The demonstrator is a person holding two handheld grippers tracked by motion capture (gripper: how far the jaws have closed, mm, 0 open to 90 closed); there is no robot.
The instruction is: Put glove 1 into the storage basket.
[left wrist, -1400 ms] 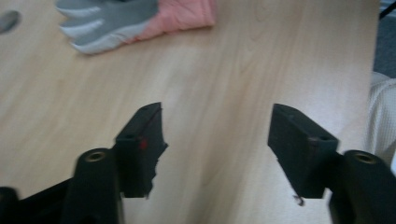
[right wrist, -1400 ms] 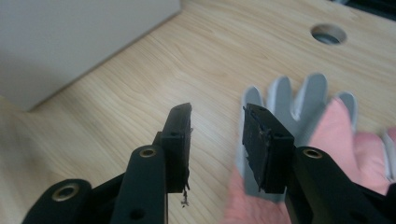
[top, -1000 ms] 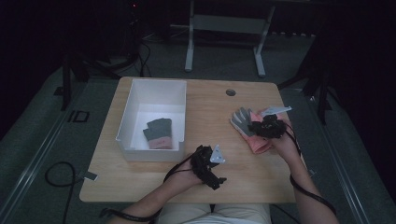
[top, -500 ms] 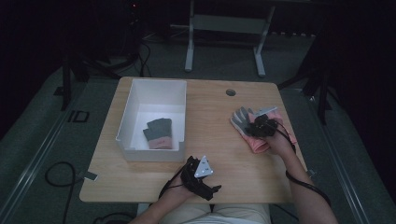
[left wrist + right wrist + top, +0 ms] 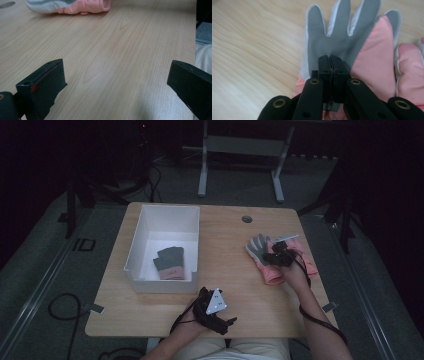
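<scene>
Left tongs (image 5: 212, 312) sit at the near edge of the counter (image 5: 225, 285), just in front of the bin; in the left gripper view the jaws stand wide apart with nothing between them, bare wood under them, and the pink cuff of the glove pile shows far off at the top. Right tongs (image 5: 278, 257) are further out on the right side of the counter, down on the gloves. In the right gripper view the jaws have just been closing and now meet, pinching a fold of the grey palm fabric of the top glove (image 5: 347, 42) near its base; its fingers point away from the camera, flat on the wood. A second glove (image 5: 409, 72), pink, lies just beside it on the right in that view, touching or nearly so; cannot tell which. From the high view the gloves (image 5: 270, 262) form one small pile, grey fingers towards the counter's middle, pink cuffs near the person's right hand. Left of centre stands a white bin (image 5: 150, 227), open top, with a folded grey-and-pink pair (image 5: 169, 263) lying in its near right corner. Bin and glove pile are well apart. Beyond both, near the far edge, is a cable hole (image 5: 247, 219).
</scene>
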